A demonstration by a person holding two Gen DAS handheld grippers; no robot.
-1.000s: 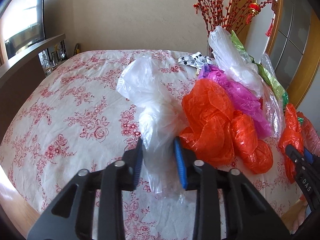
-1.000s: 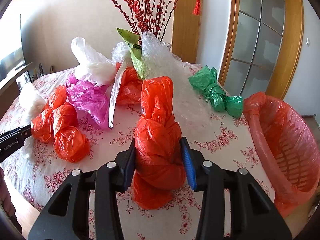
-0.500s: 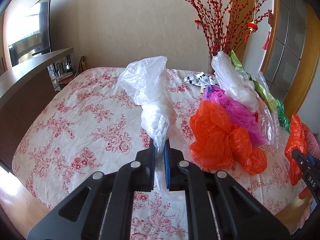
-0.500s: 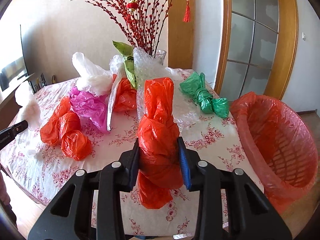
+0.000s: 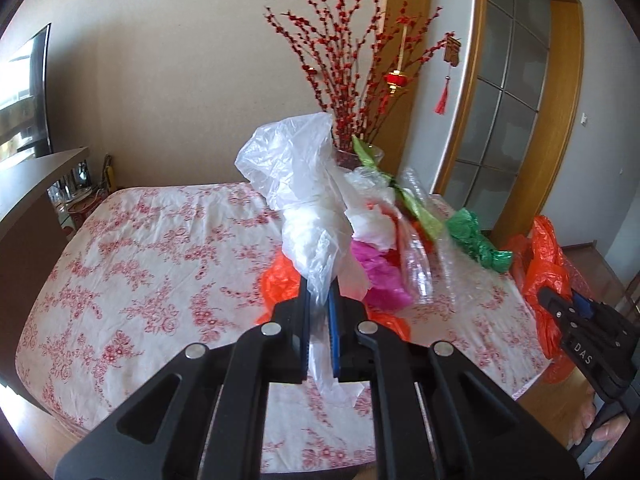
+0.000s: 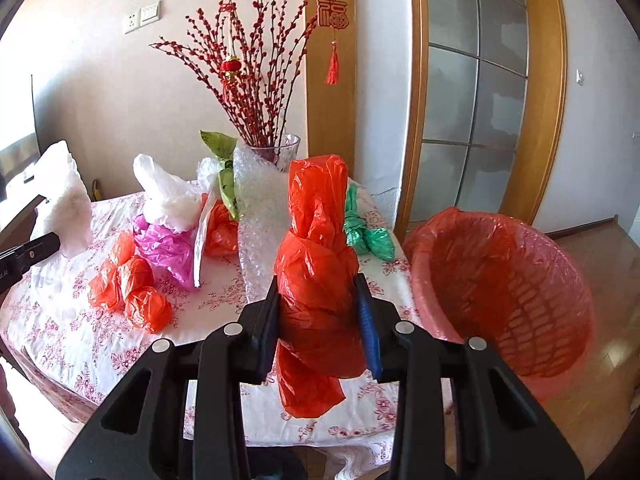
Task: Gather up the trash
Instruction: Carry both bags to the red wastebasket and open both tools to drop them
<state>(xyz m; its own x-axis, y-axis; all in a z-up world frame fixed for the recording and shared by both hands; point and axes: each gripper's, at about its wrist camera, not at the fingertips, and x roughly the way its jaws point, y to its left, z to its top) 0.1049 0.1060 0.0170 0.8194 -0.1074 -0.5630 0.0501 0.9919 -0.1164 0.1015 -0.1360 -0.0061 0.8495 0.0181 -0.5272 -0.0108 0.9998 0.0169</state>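
Left gripper (image 5: pixel 319 322) pinches a clear bag (image 5: pixel 304 200); right gripper (image 6: pixel 318 320) clasps a knotted red bag (image 6: pixel 316 276) (lined basket (image 6: pixel 500 280) beside it)

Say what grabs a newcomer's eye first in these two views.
The knotted orange plastic bag clamped upright in the right gripper, dead centre, with the red-lined mesh trash basket just to its right. Next, the crumpled translucent white plastic bag pinched in the left gripper above the floral tablecloth. Behind, red berry branches in a glass vase.

Glossy crinkled plastic bags: white bag (image 5: pixel 308 216), orange bag (image 6: pixel 316 280); matt floral cloth tablecloth (image 5: pixel 160 264).
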